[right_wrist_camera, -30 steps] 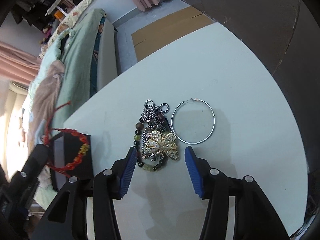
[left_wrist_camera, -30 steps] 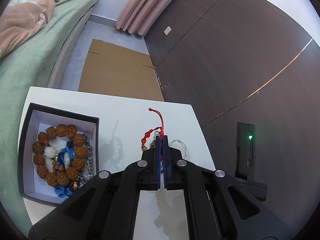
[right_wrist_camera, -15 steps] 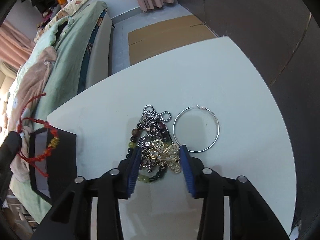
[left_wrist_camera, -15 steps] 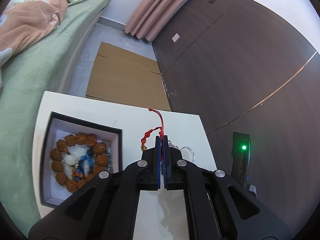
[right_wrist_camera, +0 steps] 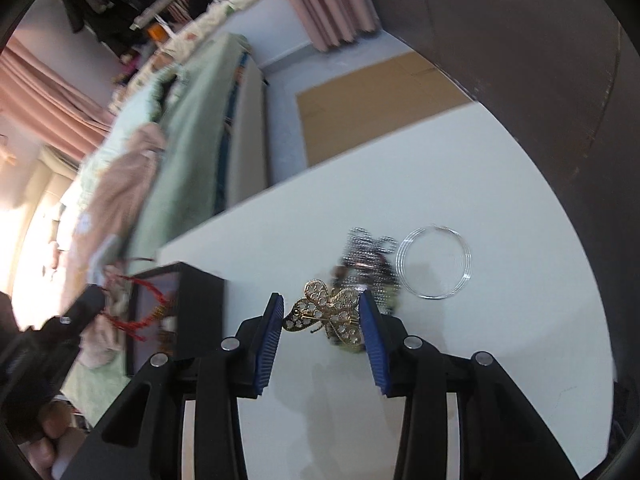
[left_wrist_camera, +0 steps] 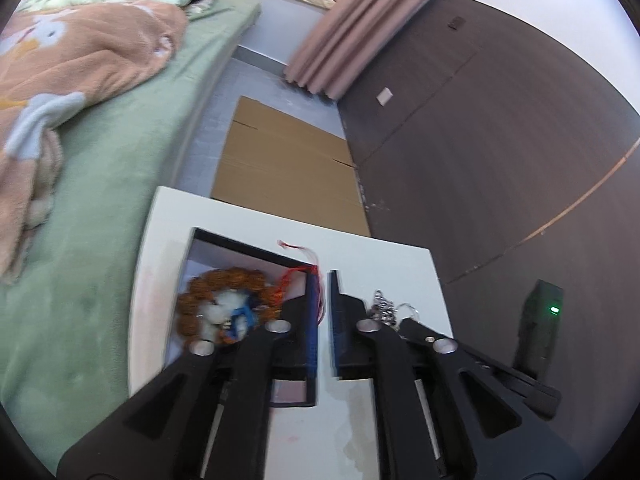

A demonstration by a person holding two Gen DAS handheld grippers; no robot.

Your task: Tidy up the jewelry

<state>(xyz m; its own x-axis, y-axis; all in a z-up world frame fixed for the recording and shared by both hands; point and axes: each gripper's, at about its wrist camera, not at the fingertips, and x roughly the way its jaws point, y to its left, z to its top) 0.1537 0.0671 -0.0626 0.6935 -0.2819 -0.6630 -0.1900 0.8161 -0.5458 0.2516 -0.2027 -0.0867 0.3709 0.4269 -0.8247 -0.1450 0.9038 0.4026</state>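
Observation:
My left gripper [left_wrist_camera: 323, 280] has its jaws slightly apart over the right wall of the black jewelry box [left_wrist_camera: 208, 236]. The red cord bracelet [left_wrist_camera: 298, 274] hangs at the left finger, over the box; whether it is still pinched is unclear. The box holds a brown bead bracelet [left_wrist_camera: 224, 280] and other pieces. My right gripper [right_wrist_camera: 322, 312] is shut on the gold butterfly brooch [right_wrist_camera: 326, 312], lifted above the white table [right_wrist_camera: 440, 180]. Behind it lie a pile of bead chains [right_wrist_camera: 366, 256] and a silver hoop [right_wrist_camera: 436, 262]. The box [right_wrist_camera: 200, 300] and red bracelet [right_wrist_camera: 148, 308] show at left.
A bed with green cover [left_wrist_camera: 100, 160] runs along the table's left side. Flat cardboard [left_wrist_camera: 288, 160] lies on the floor beyond the table. A dark wall [left_wrist_camera: 500, 140] stands to the right, with a black device with a green light [left_wrist_camera: 540, 320].
My left gripper moved left over the box and its jaws parted; the red bracelet dropped lower. My right gripper closed on the butterfly brooch and lifted it off the pile.

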